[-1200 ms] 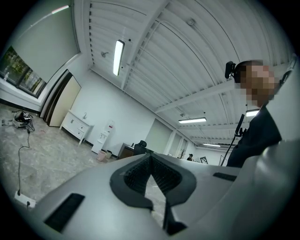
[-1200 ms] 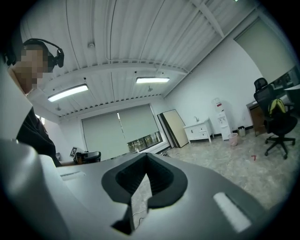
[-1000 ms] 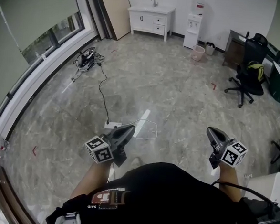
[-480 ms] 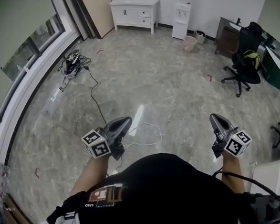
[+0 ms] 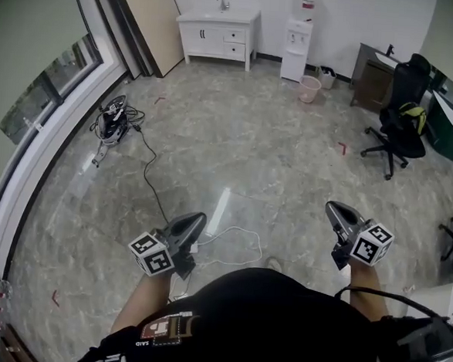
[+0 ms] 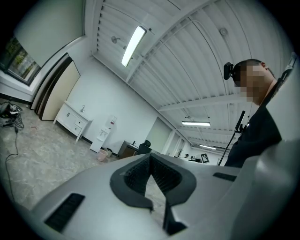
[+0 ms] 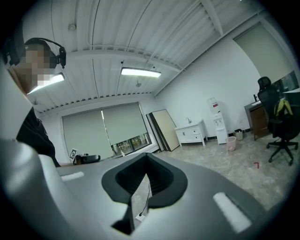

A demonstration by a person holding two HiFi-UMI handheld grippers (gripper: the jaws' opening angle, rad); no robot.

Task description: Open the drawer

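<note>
A white cabinet with drawers (image 5: 219,35) and a tap on top stands against the far wall, well across the room from both grippers. It also shows small in the left gripper view (image 6: 75,123) and in the right gripper view (image 7: 191,133). My left gripper (image 5: 197,217) and right gripper (image 5: 331,207) are held level in front of the person's body, above bare floor. The left gripper (image 6: 150,157) has its jaws together with nothing between them. So does the right gripper (image 7: 146,157).
A water dispenser (image 5: 300,38), a pink bin (image 5: 309,88) and a dark desk (image 5: 371,66) line the far wall. A black office chair (image 5: 401,123) stands at the right. A white cable (image 5: 234,237) lies on the floor near my left gripper, and some gear (image 5: 112,118) sits by the window.
The person has walked on across the floor, so the white cable now lies closer under the grippers. Both grippers keep the same level pose and stay shut.
</note>
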